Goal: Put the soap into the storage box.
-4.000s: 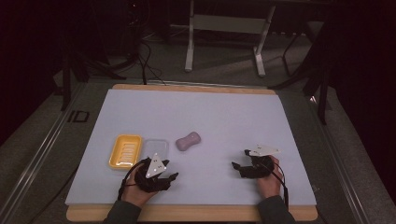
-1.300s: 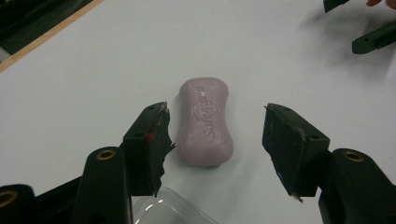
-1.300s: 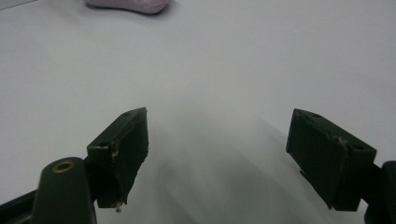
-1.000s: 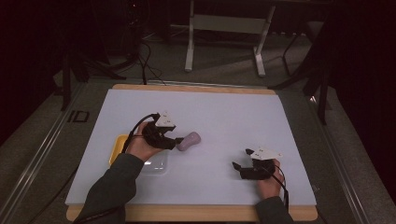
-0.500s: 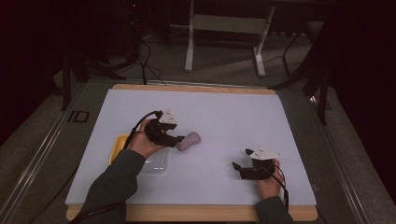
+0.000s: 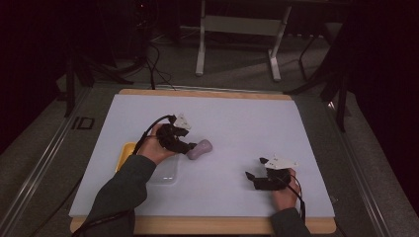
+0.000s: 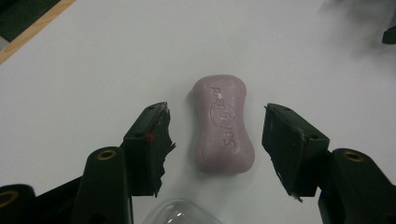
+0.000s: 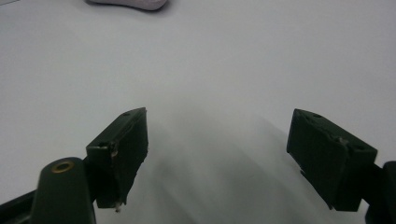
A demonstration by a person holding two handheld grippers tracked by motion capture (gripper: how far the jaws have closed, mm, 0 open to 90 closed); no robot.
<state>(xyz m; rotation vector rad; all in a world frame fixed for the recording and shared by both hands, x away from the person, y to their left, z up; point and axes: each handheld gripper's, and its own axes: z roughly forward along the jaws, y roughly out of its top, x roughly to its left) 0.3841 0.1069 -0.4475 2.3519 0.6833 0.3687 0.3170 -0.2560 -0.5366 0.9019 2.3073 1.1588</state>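
Observation:
A pale purple bar of soap (image 6: 200,148) lies flat on the white table top (image 6: 237,118). In the left gripper view the soap (image 7: 223,126) sits lengthwise between my two black jaws, with a gap on each side. My left gripper (image 6: 190,146) is open around it, its pads (image 7: 149,135) clear of the bar. My right gripper (image 6: 254,169) rests low near the front right of the table, open, with bare table between its fingers (image 8: 121,140). One end of the soap (image 8: 130,3) peeks in at the top of the right gripper view.
A yellow dish (image 6: 124,152) and a clear plastic lid (image 6: 165,174) lie just left of and under my left forearm. The lid's rim (image 7: 180,215) shows below the soap. The table's wooden edge (image 6: 197,224) runs along the front.
My left hand has come up from the table's front to the soap and now straddles it; over the last second it barely shifted. The right gripper has stayed put.

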